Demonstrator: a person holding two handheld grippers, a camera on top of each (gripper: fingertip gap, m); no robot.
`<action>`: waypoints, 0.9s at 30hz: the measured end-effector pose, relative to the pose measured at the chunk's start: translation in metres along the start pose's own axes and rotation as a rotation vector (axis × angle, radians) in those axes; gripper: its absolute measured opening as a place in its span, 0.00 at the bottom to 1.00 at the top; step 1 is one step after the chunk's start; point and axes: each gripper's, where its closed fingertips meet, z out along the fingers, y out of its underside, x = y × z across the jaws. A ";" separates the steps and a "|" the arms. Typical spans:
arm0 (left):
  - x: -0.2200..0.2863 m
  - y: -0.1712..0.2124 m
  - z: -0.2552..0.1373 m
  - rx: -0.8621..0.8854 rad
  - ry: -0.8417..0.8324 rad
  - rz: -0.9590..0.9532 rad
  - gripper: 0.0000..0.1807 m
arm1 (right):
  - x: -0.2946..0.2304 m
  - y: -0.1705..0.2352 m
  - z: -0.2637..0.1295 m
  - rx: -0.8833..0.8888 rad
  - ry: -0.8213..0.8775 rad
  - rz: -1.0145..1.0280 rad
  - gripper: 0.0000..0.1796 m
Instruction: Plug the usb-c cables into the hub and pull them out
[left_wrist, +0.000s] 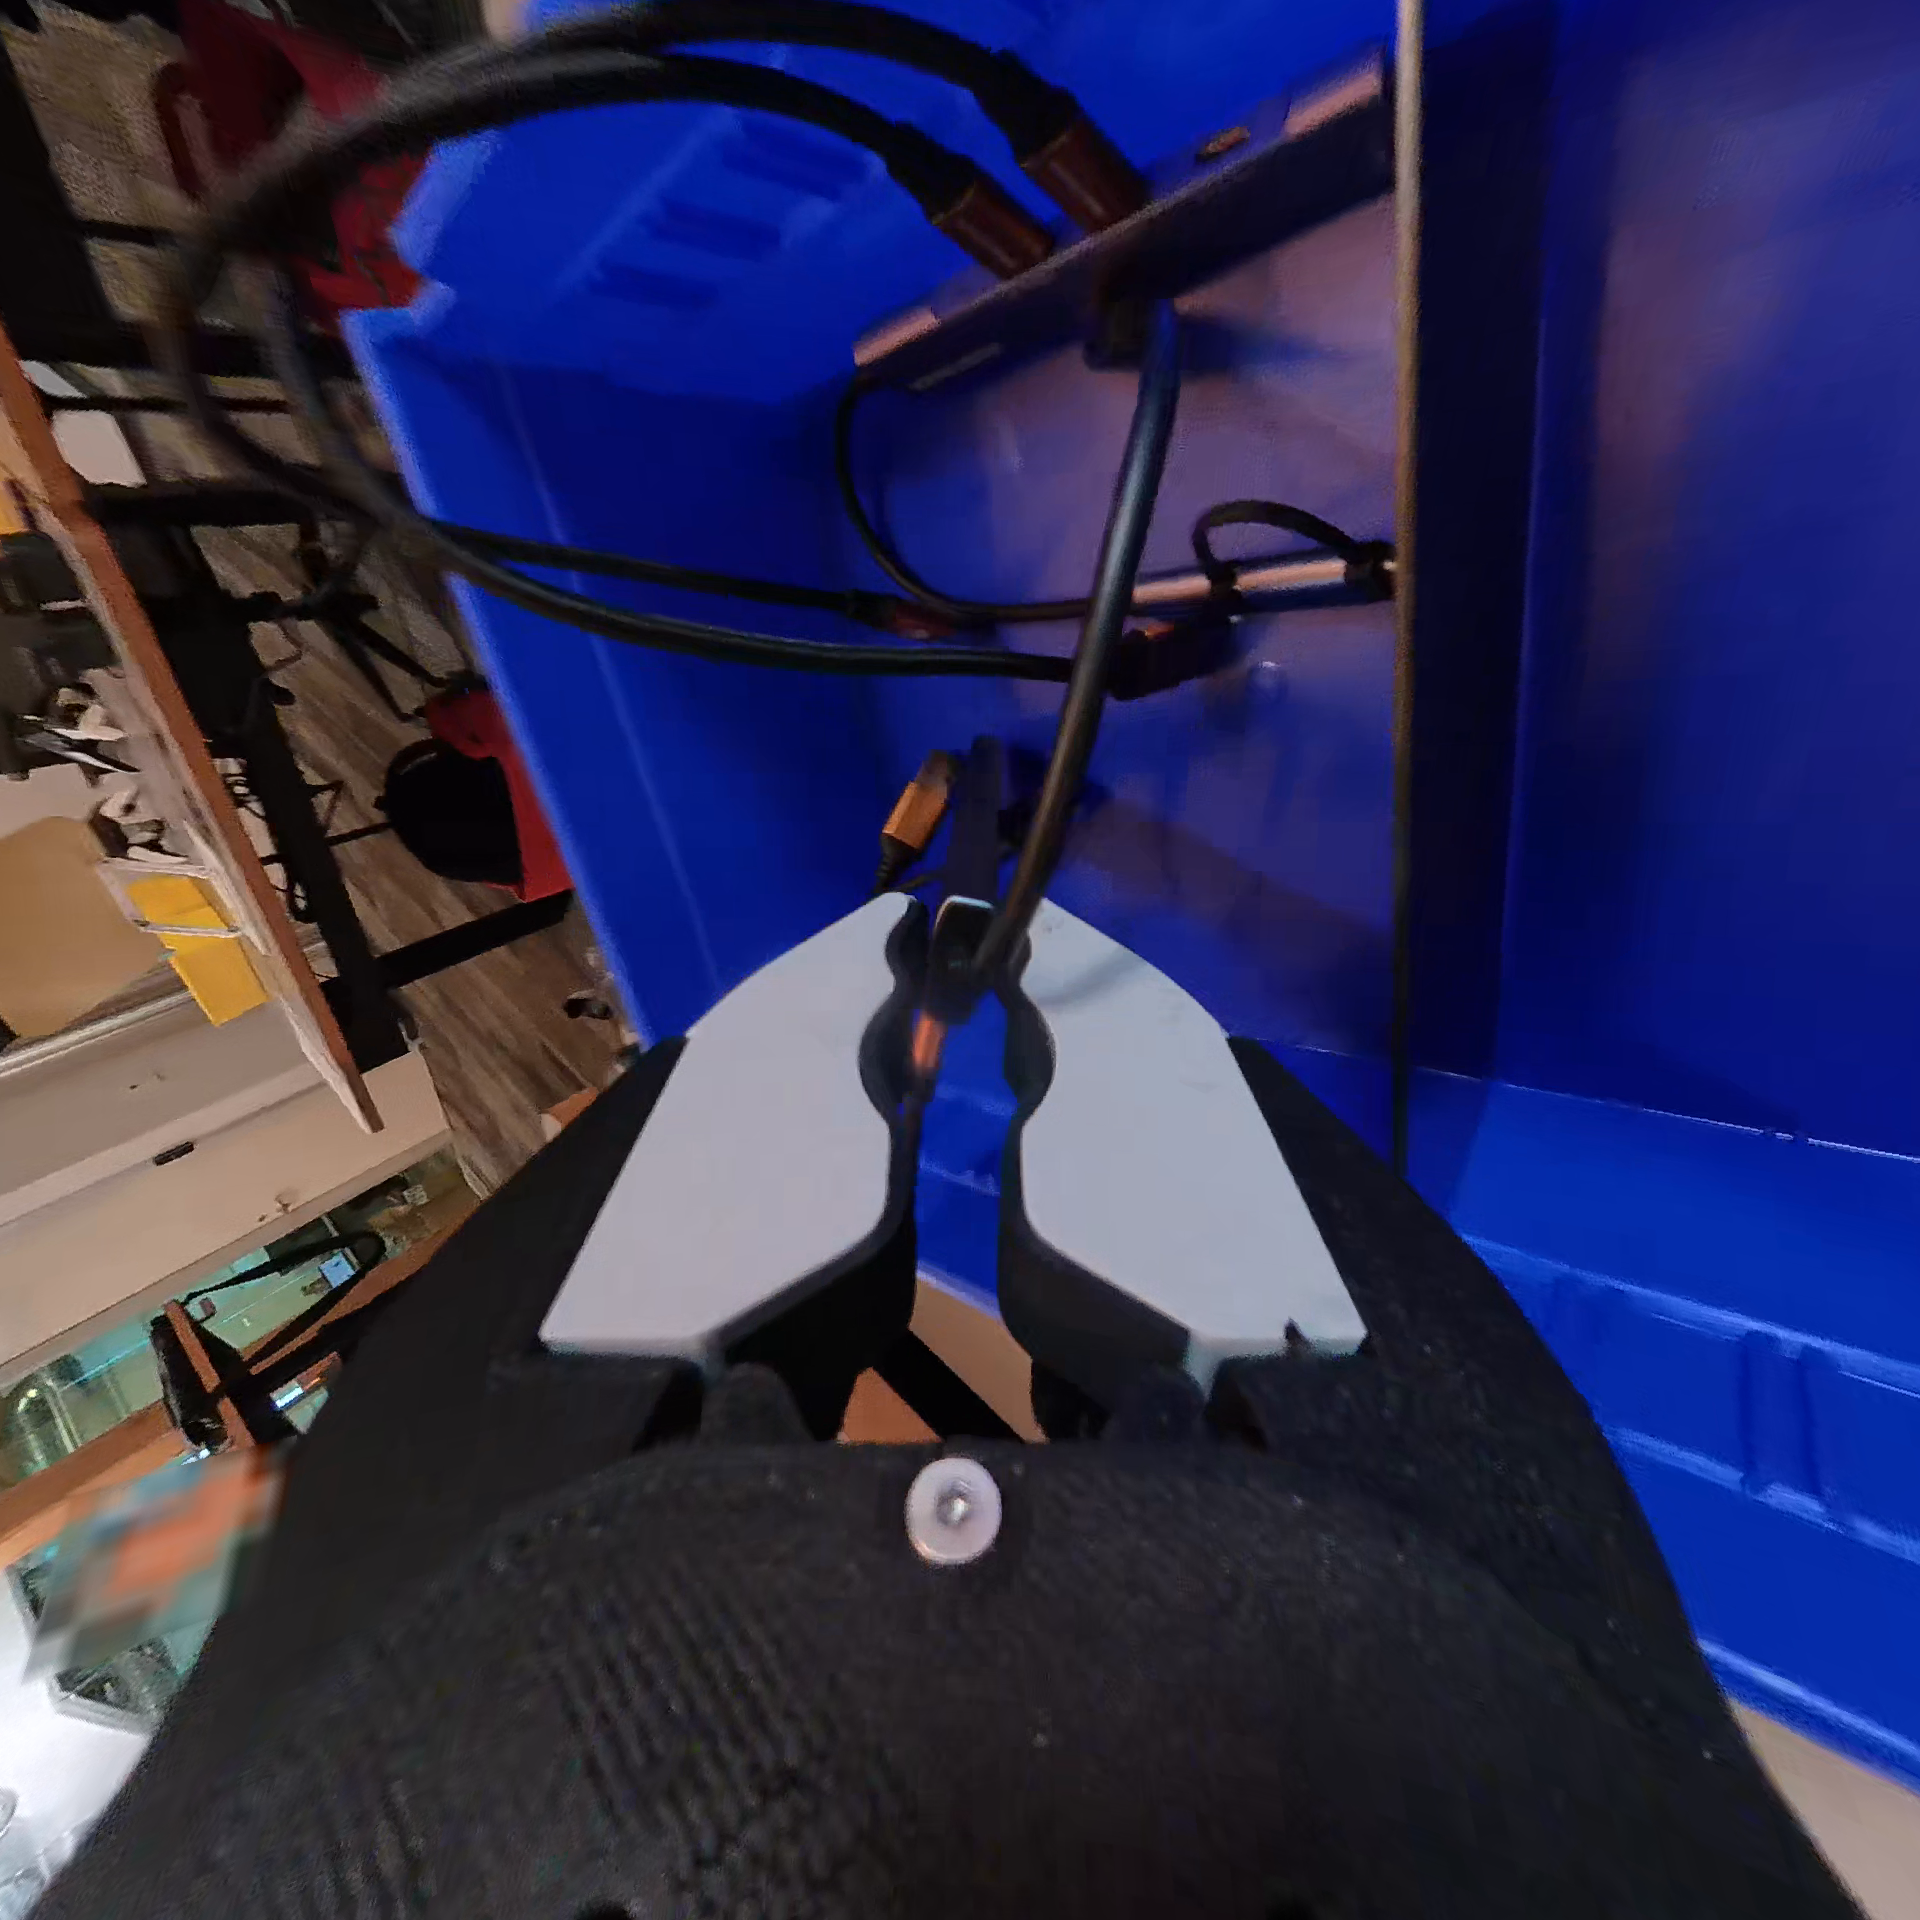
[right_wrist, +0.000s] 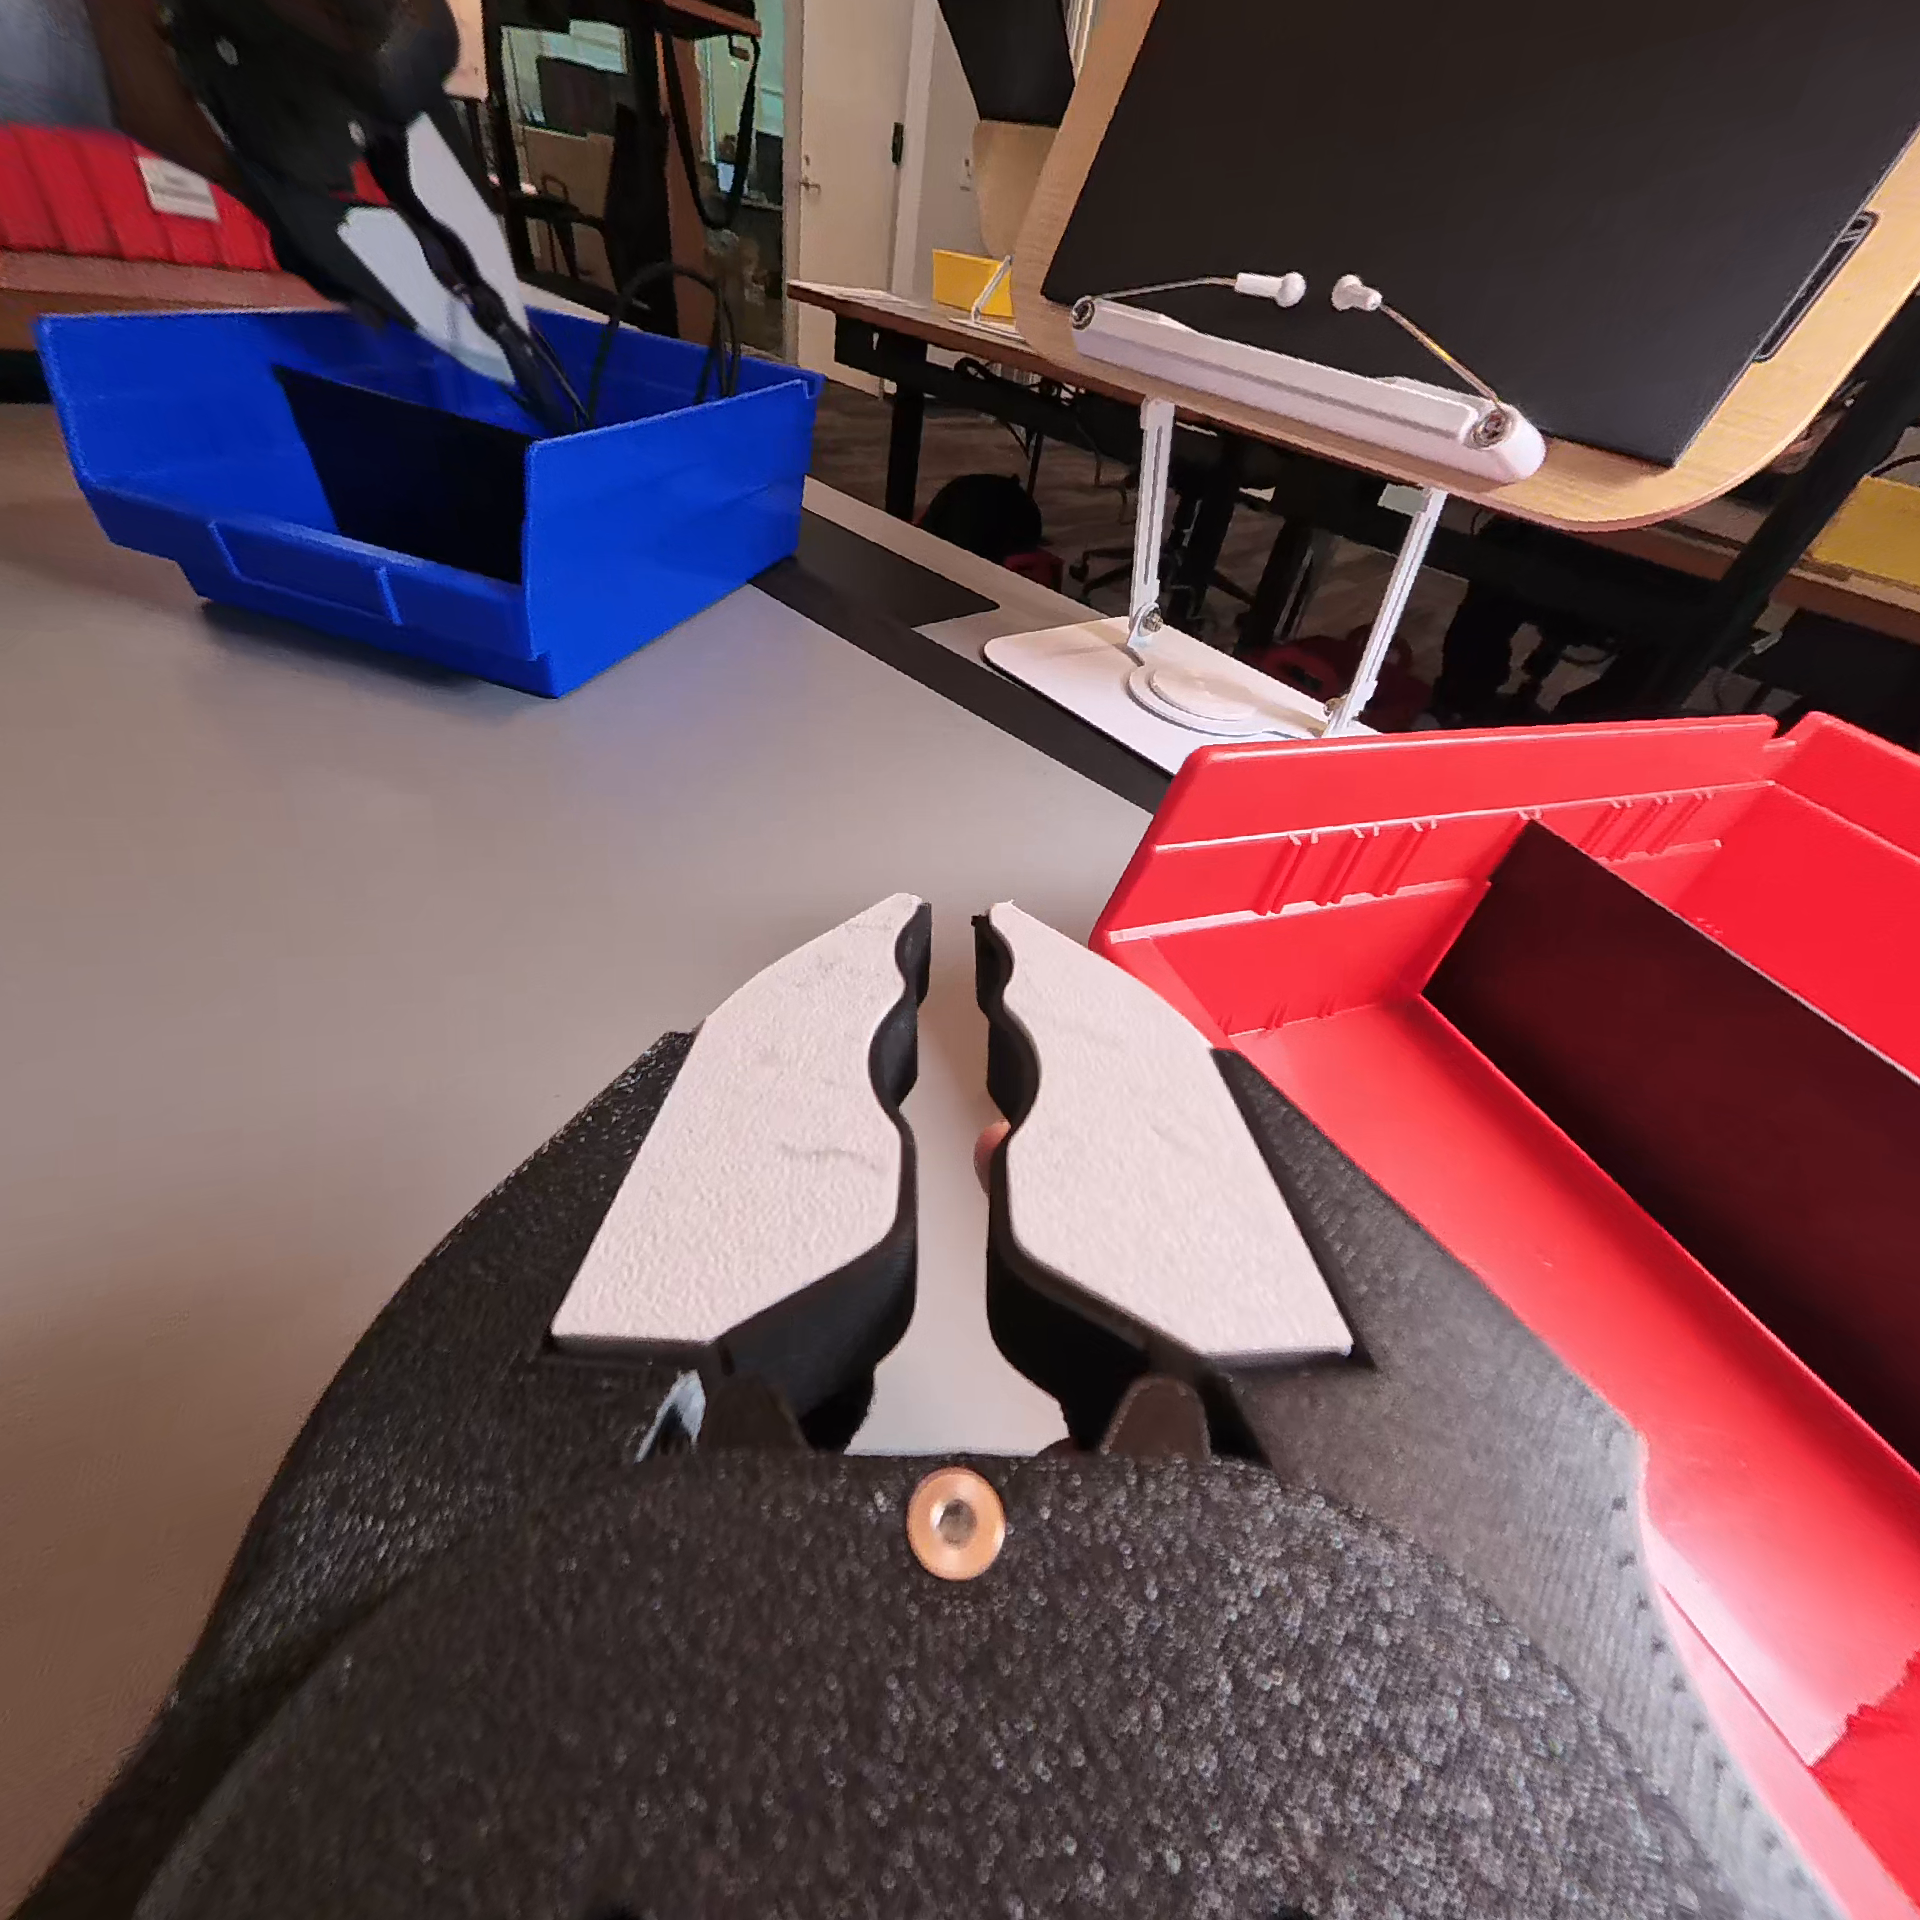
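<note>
In the left wrist view my left gripper (left_wrist: 961, 935) is inside the blue bin (left_wrist: 1714, 623), shut on the plug of a black USB-C cable (left_wrist: 1101, 582) with a copper-coloured sleeve. That cable runs up to the grey hub (left_wrist: 1143, 260), which lies across the bin. Two copper-sleeved plugs (left_wrist: 987, 223) sit in the hub's far side. Loose copper plugs (left_wrist: 914, 810) lie in the bin near my fingertips. My right gripper (right_wrist: 951, 925) hovers over the grey table (right_wrist: 416, 935), nearly shut with a narrow gap and nothing in it. The left gripper also shows in the right wrist view (right_wrist: 499, 343), reaching into the blue bin (right_wrist: 644, 520).
A red bin (right_wrist: 1455, 1091) with a black divider stands just right of my right gripper. A white stand (right_wrist: 1195, 686) holding a wood-edged black board (right_wrist: 1455, 208) is at the table's far edge. More black cables (left_wrist: 727, 623) trail over the blue bin's wall. My hands' fingertips stand some 45 cm from each other.
</note>
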 end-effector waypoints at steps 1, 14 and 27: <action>-0.007 -0.002 -0.006 0.010 -0.016 -0.005 0.06 | -0.001 0.000 0.000 -0.003 -0.004 -0.003 0.04; -0.108 -0.027 -0.164 0.229 -0.335 -0.155 0.06 | -0.012 -0.006 0.001 0.015 -0.045 0.018 0.11; -0.086 -0.141 -0.311 0.981 -0.374 -0.533 0.06 | -0.020 -0.036 0.012 0.069 -0.074 0.045 0.15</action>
